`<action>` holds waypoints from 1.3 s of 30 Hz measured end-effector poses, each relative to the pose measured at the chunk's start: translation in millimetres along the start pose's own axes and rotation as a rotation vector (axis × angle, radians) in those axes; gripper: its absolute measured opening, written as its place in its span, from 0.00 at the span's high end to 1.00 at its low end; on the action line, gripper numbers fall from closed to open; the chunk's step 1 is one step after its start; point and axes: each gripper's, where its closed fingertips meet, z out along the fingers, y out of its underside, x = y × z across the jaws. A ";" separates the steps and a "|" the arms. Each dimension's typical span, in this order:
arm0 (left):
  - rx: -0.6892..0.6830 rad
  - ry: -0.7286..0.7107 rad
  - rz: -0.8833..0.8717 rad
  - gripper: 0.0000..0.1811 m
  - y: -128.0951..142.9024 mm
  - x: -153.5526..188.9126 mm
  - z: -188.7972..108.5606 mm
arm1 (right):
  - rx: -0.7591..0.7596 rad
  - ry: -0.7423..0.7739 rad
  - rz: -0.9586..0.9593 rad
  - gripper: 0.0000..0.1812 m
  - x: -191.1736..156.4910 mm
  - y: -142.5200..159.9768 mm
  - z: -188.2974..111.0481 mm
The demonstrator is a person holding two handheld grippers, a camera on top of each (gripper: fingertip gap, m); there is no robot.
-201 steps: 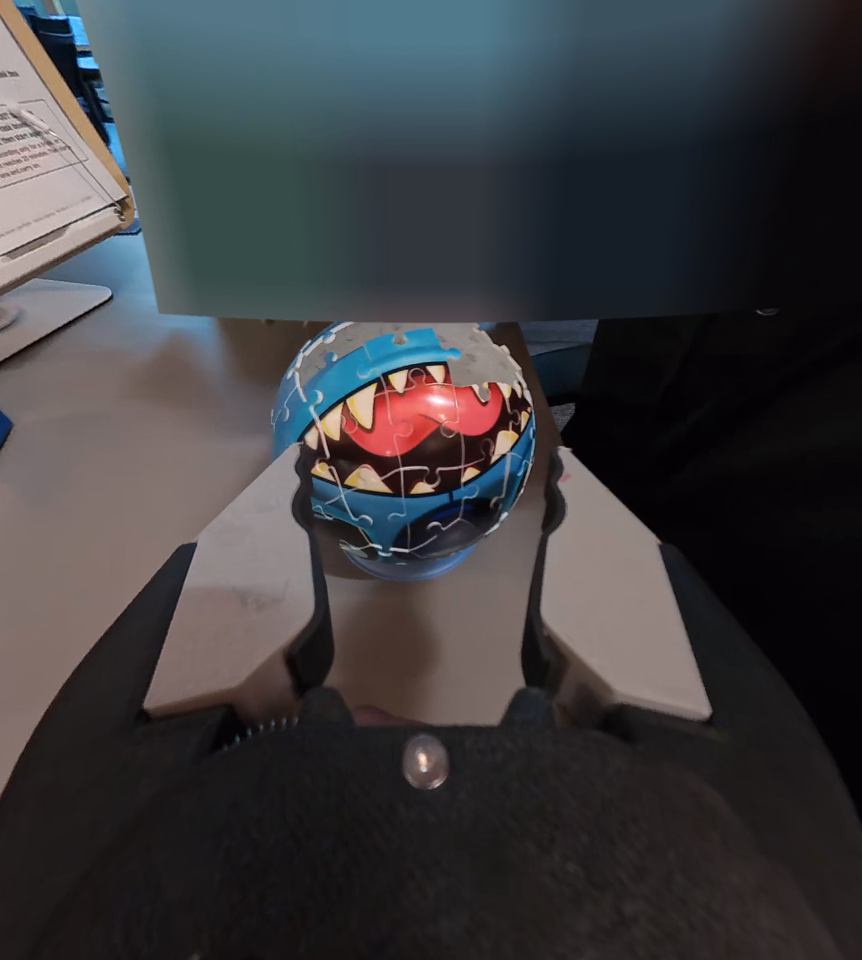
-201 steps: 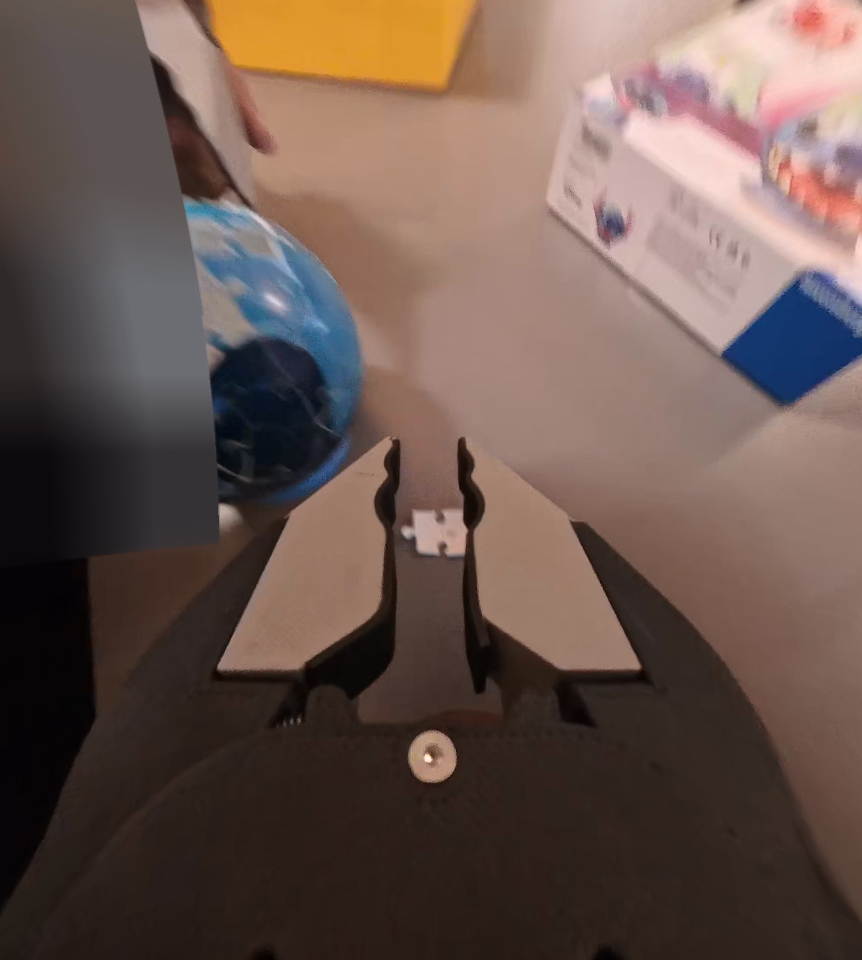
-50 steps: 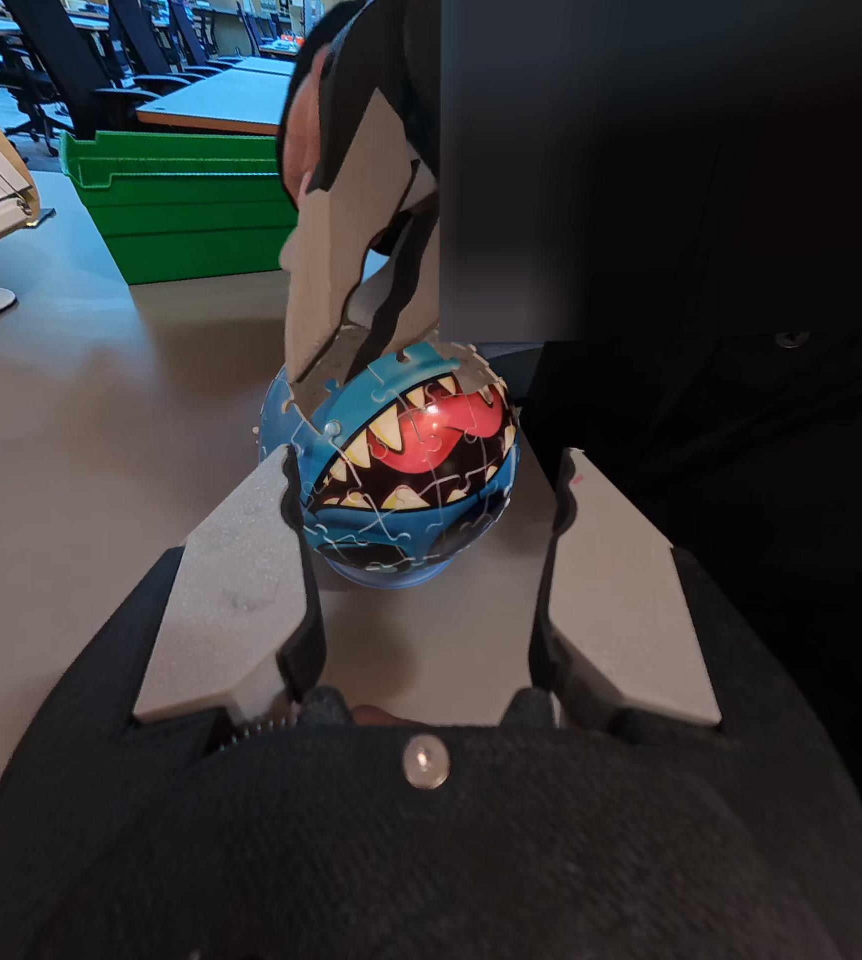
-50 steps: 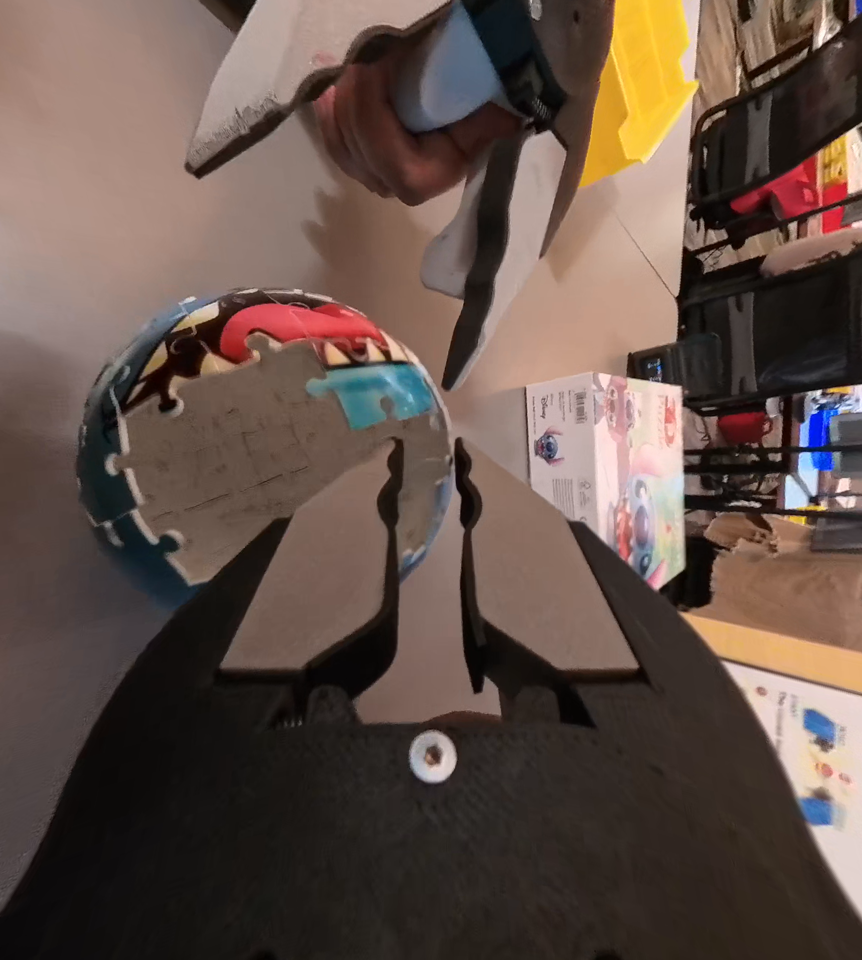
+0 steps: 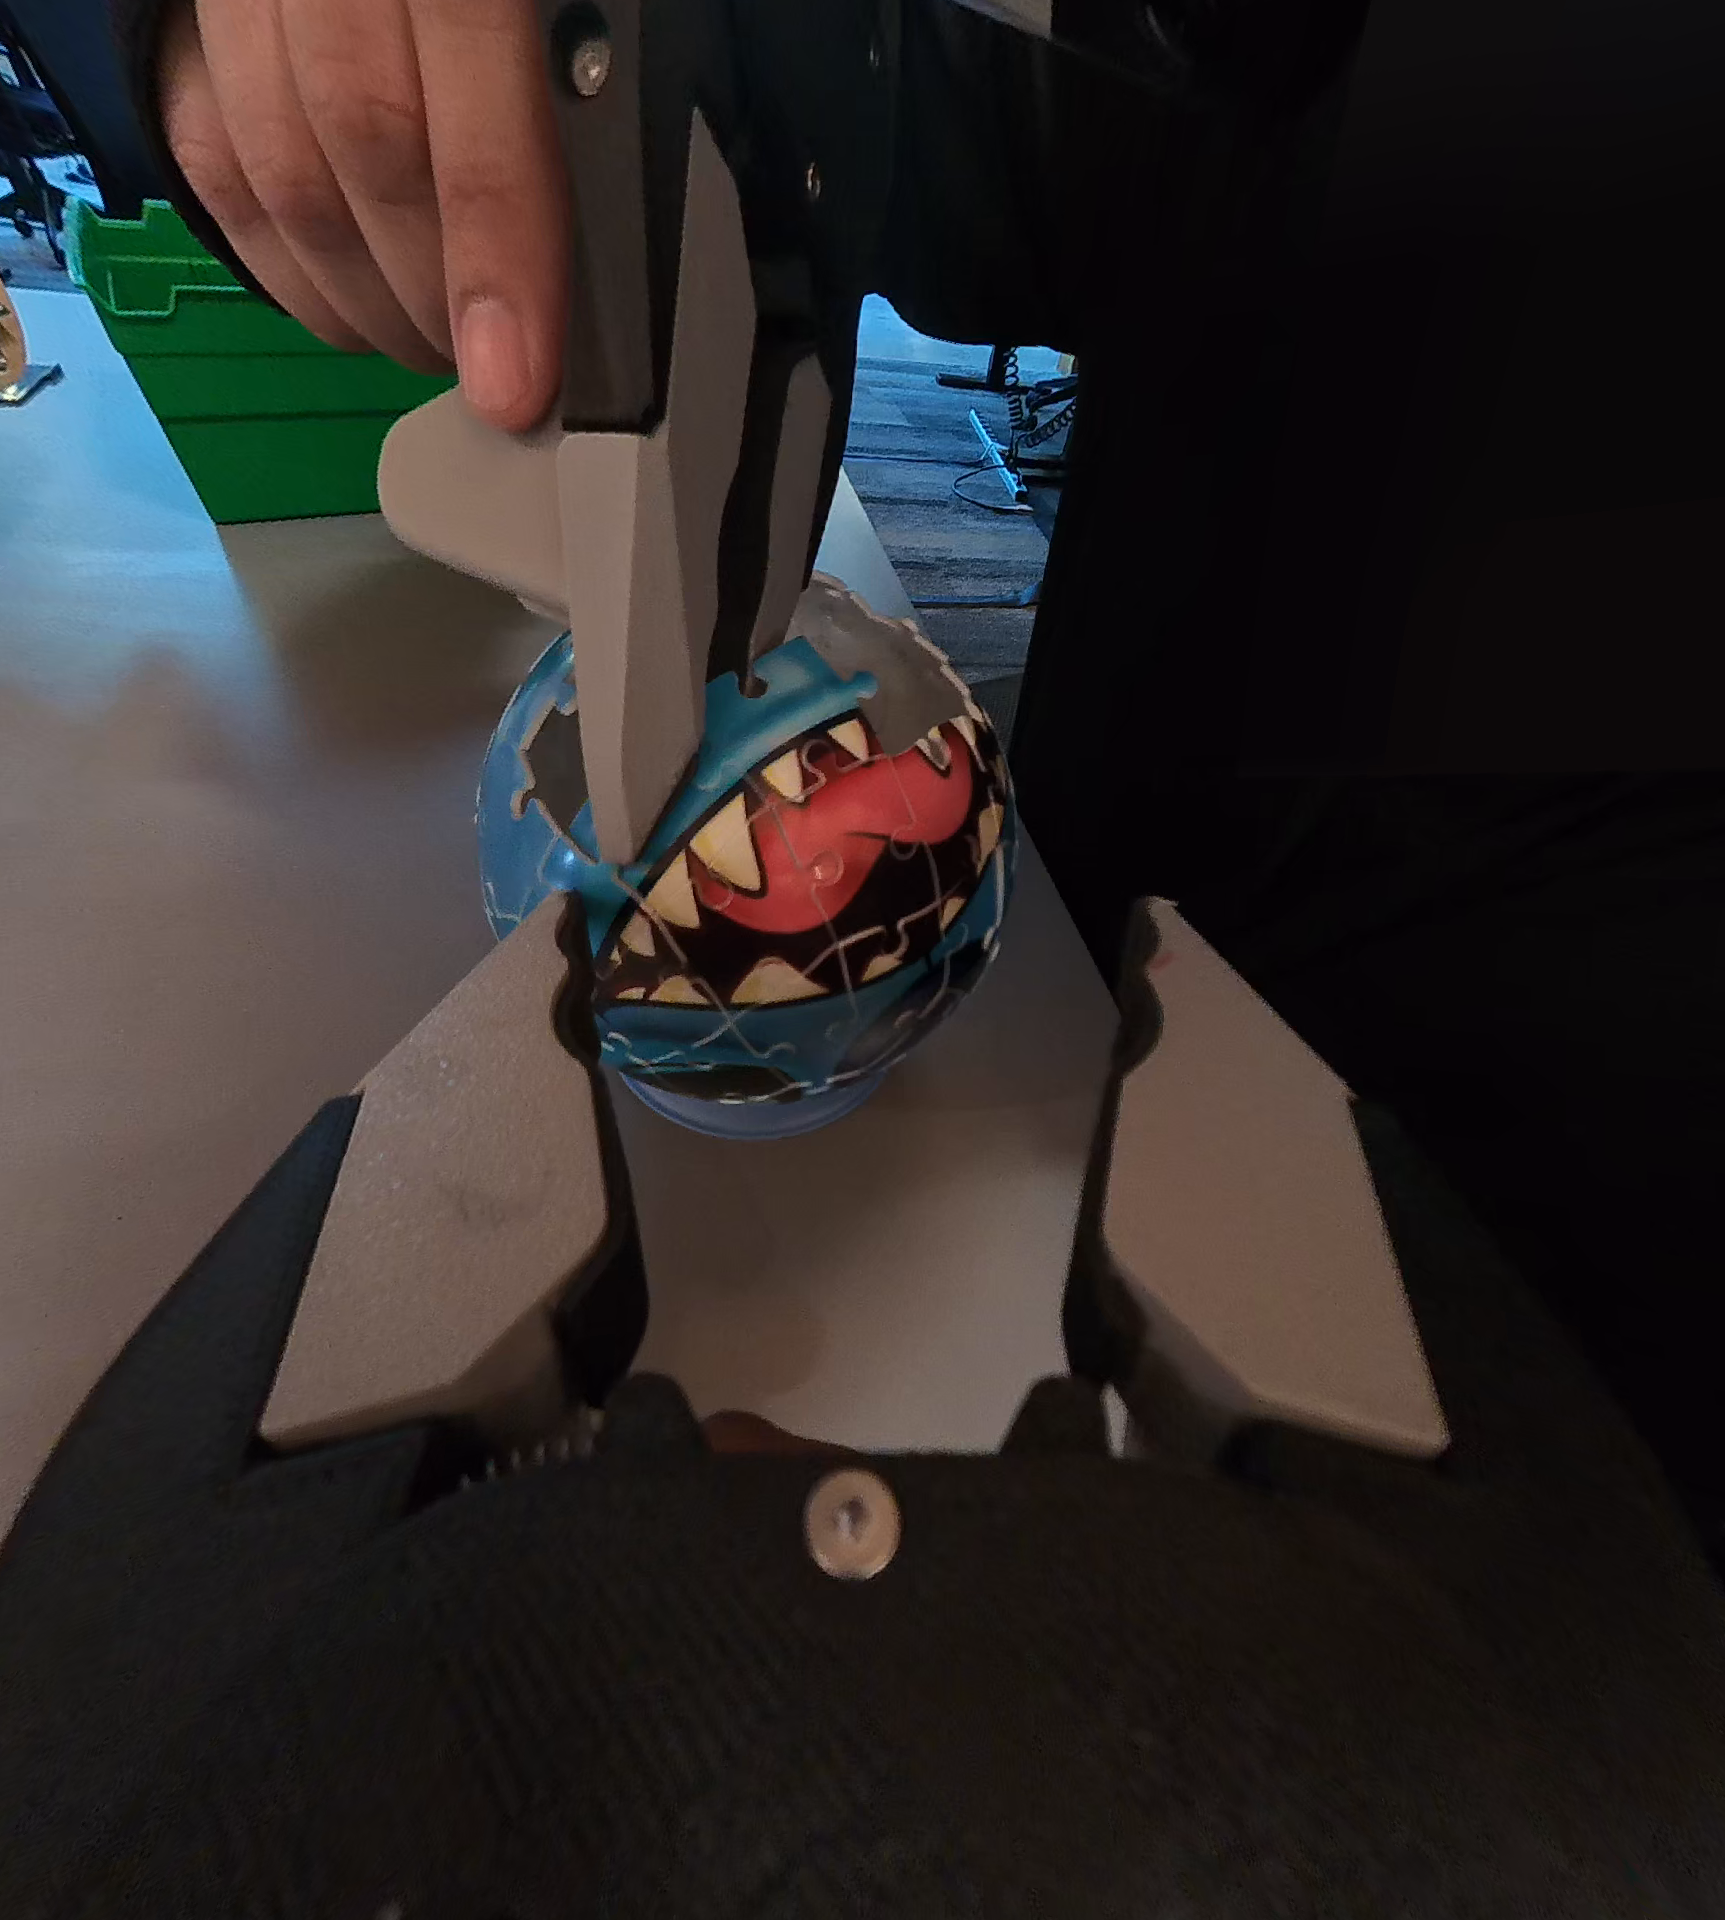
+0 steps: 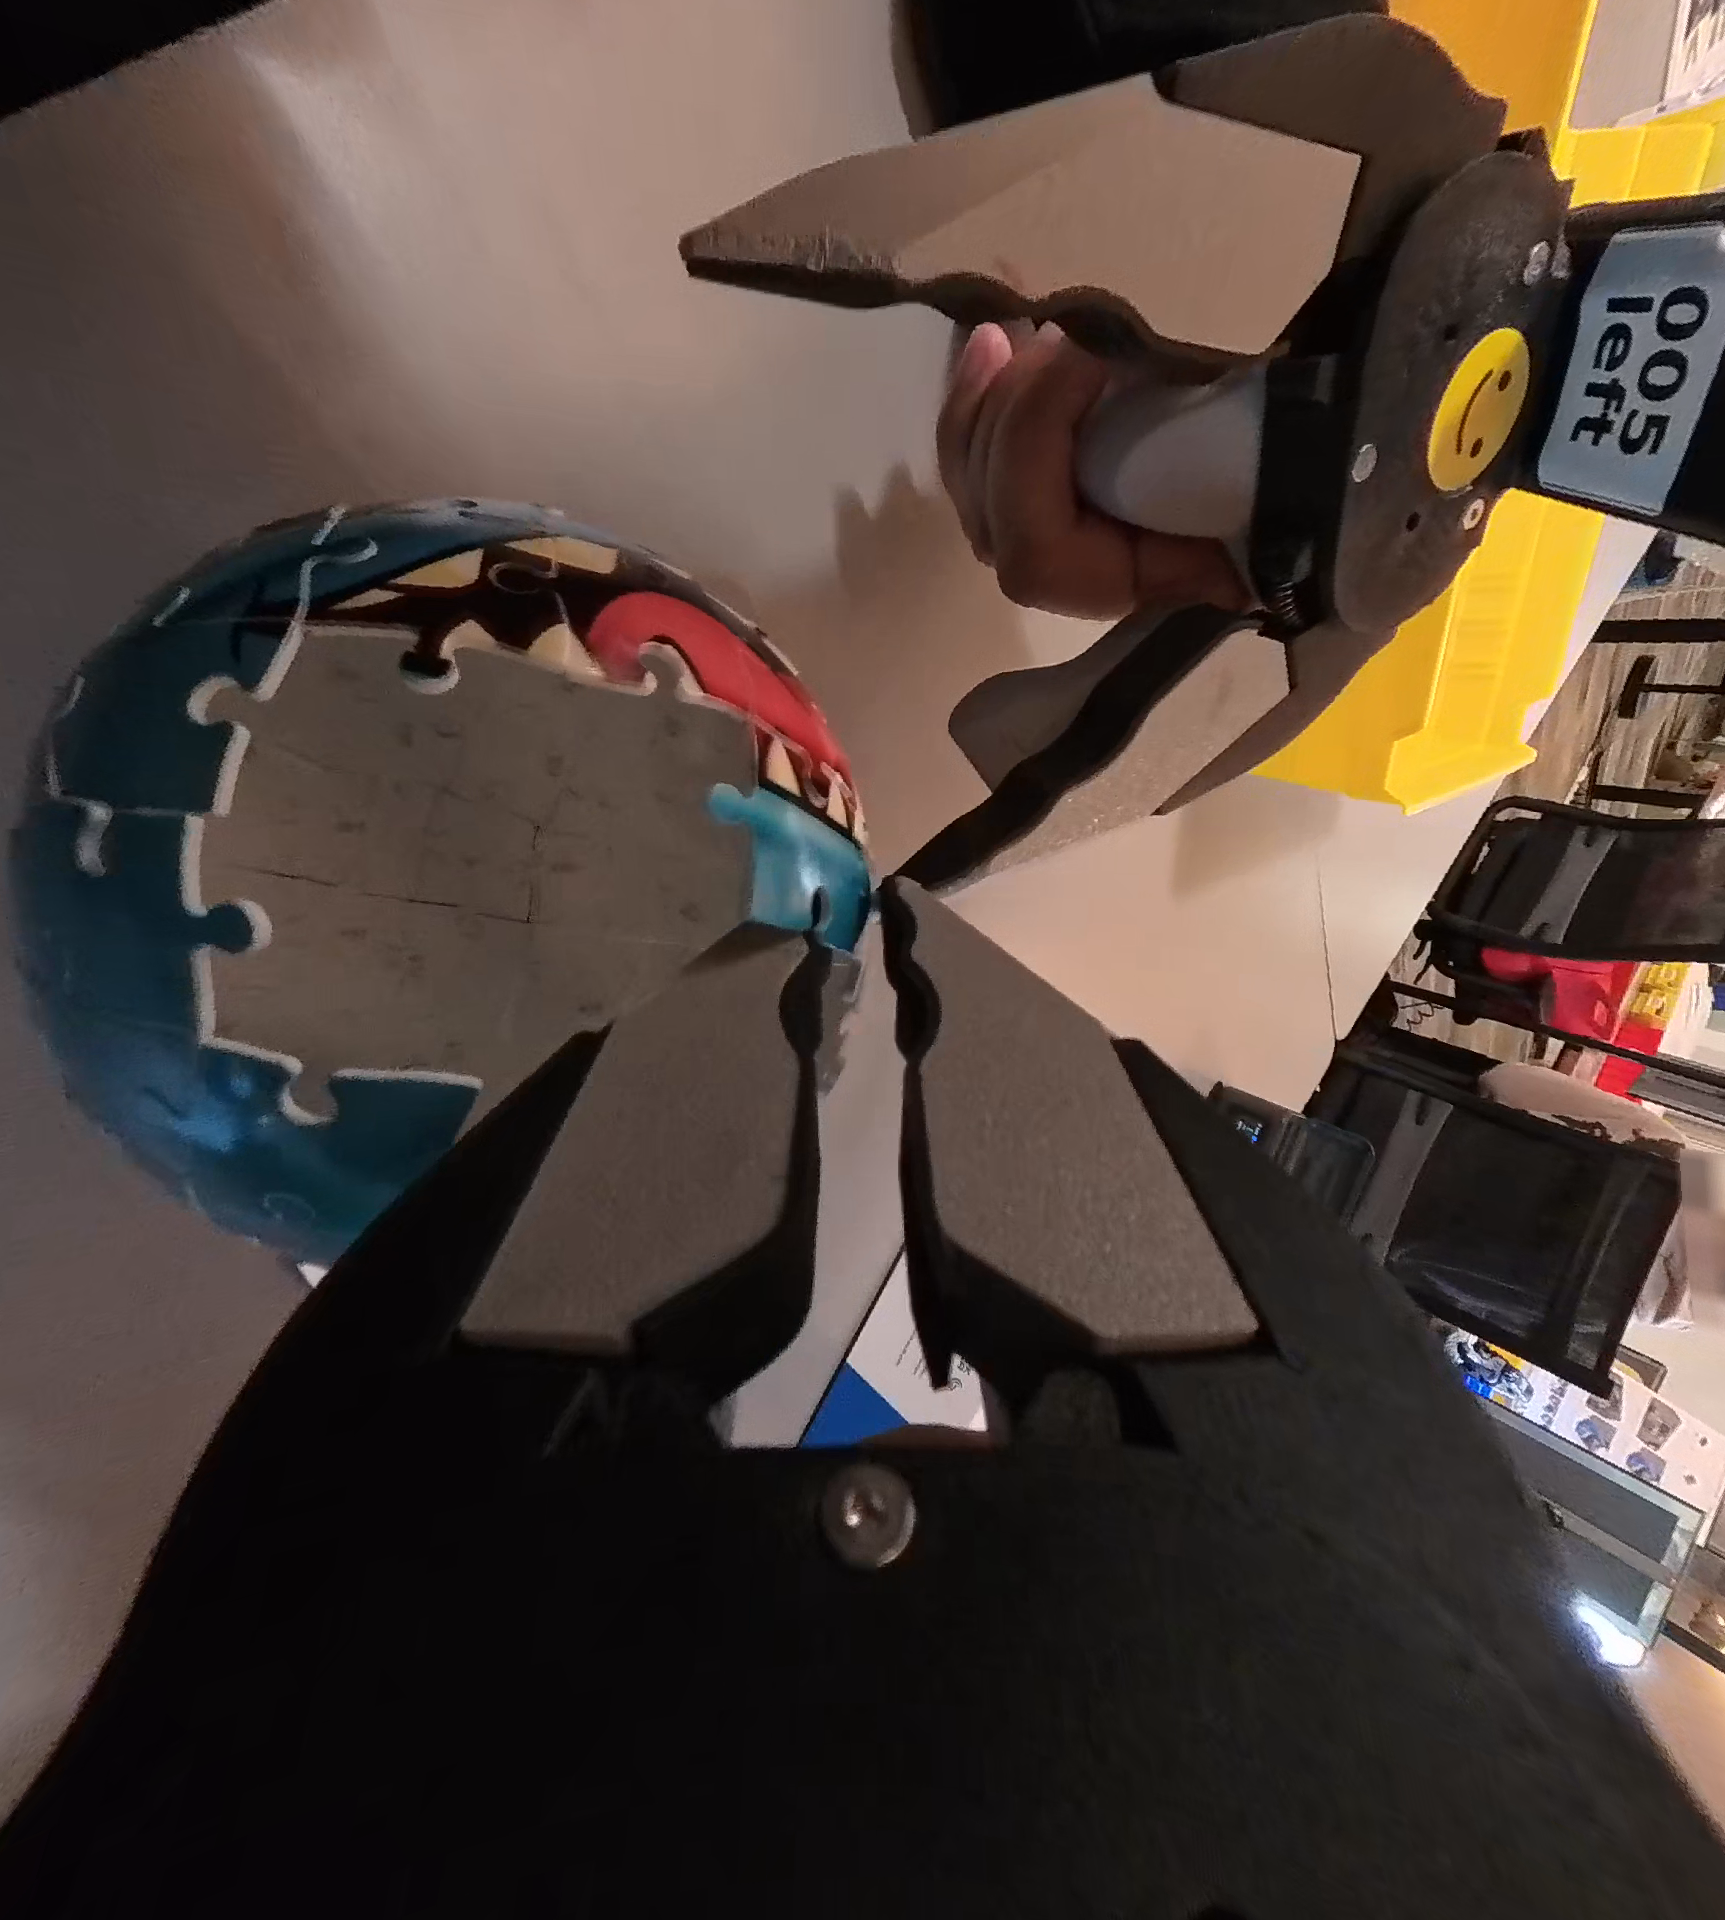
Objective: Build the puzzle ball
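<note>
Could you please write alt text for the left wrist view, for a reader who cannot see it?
The right gripper reaches down from above, pinching a light blue puzzle piece at the open top rim of a blue puzzle ball printed with a toothy red mouth. The open left gripper flanks the ball on the grey table.

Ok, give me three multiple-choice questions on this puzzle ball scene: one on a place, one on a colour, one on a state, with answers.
1. Where is the green crate? A) behind the puzzle ball B) under it C) in a gripper
2. What colour is the piece at the right hand-held gripper tips? A) red B) light blue C) yellow
3. The left hand-held gripper is: A) shut on the ball B) open, a finger either side of the ball C) out of view
Answers: A, it stands farther back than the ball; B, a light-blue tab sits there; B, its fingers stand wide apart.
</note>
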 end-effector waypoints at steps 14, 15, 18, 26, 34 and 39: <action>-0.011 0.002 -0.015 0.46 3.5 -0.2 -1.7 | 0.002 -0.001 0.033 0.96 4.2 6.5 6.1; -0.018 0.001 -0.015 0.46 4.8 -0.6 -1.8 | 0.002 -0.004 0.024 0.96 3.7 6.3 6.1; -0.050 -0.021 -0.010 0.47 11.8 -5.2 -5.0 | 0.002 -0.018 0.006 0.97 2.3 6.1 6.0; -0.055 0.006 -0.029 0.49 14.3 -2.0 -4.8 | 0.011 -0.028 -0.040 0.97 1.6 2.1 8.0; -0.058 0.005 -0.031 0.46 15.5 -1.8 -1.8 | 0.023 -0.042 -0.045 0.99 0.3 0.6 10.7; -0.059 0.007 -0.026 0.46 15.0 -0.6 -1.8 | 0.040 -0.049 -0.012 1.00 -0.2 -0.5 12.4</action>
